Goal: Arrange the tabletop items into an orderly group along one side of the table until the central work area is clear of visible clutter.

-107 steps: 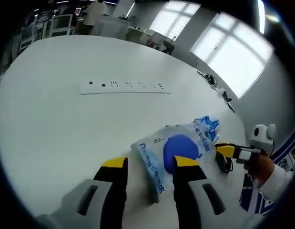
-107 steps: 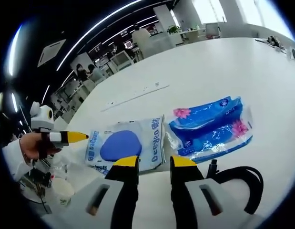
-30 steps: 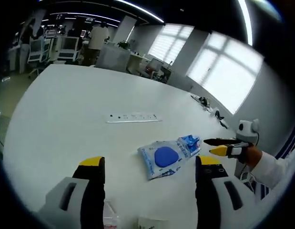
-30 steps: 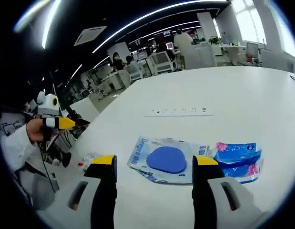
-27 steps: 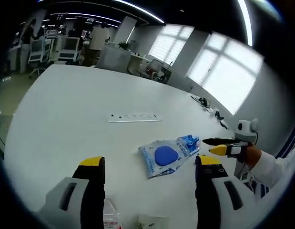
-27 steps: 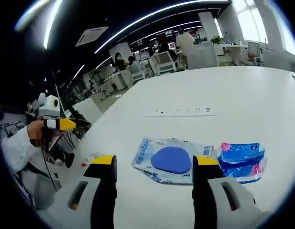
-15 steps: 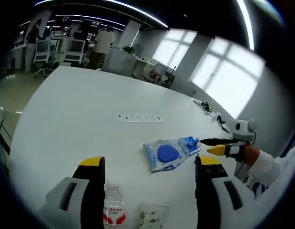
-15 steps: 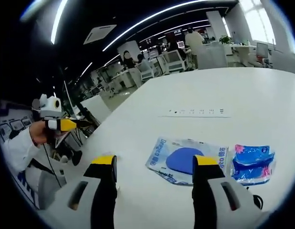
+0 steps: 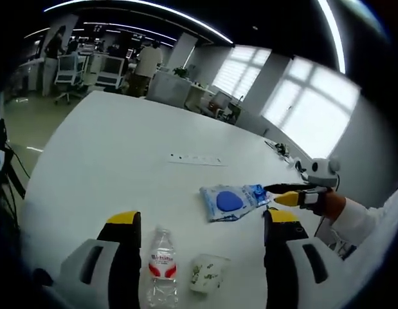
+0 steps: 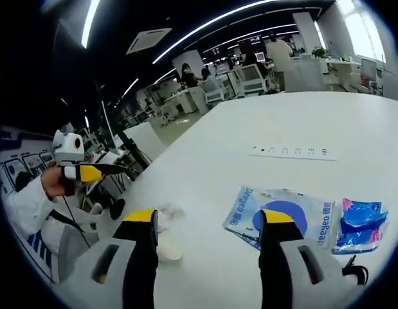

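On the white counter [image 9: 102,154], in the left gripper view, the left tongs [image 9: 197,222] are seen spread wide with nothing held and nothing touched. Between their yellow-tipped jaws a clear water bottle [image 9: 162,265] with a red label is lying, with a small paper cup [image 9: 206,274] just beside it. Farther out, a white pouch with a blue oval [image 9: 228,201] is lying against a blue tissue pack [image 9: 258,192], beyond which a white power strip [image 9: 195,159] is set. In the right gripper view, the right tongs [image 10: 209,220] are likewise held wide apart and empty above the counter, with the pouch [image 10: 279,219] and tissue pack [image 10: 361,224] lying side by side beyond them.
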The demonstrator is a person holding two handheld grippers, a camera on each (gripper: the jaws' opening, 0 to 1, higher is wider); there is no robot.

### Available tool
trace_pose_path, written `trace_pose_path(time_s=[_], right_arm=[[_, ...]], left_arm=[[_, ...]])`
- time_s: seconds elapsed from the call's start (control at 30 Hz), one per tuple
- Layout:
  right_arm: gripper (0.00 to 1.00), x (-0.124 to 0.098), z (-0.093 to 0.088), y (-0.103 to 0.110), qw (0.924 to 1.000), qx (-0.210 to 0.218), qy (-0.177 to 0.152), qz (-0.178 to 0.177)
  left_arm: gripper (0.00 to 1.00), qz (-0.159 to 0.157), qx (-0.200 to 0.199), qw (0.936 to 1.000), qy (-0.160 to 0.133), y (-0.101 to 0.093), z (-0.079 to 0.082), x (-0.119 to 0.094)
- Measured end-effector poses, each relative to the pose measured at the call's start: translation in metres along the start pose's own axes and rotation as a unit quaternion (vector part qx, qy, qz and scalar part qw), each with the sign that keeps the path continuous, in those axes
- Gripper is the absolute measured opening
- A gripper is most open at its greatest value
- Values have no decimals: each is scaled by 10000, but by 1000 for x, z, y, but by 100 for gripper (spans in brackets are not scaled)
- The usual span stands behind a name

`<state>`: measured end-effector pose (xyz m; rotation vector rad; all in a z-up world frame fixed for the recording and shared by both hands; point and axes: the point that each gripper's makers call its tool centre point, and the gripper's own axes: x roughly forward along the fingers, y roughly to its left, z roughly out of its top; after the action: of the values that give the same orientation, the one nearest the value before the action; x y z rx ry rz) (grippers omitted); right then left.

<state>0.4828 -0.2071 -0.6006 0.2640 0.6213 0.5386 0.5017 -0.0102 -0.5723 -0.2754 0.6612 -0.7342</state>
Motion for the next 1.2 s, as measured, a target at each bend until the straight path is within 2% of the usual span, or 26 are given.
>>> trace_pose_path(time_s=[0.5,0.8,1.2], right_arm=[[61,28,-2,41,9986,-143,197,474],[61,52,-13,63,9961,8,411,787],[60,82,-28,81,9917,315,657,1063]], left_arm=[[80,139,-157,9997,-149,11,-16,-39],[80,212,-322,9990,-235,20,-32,-59],[80,284,-607,9969,-417,30,-49,-78]])
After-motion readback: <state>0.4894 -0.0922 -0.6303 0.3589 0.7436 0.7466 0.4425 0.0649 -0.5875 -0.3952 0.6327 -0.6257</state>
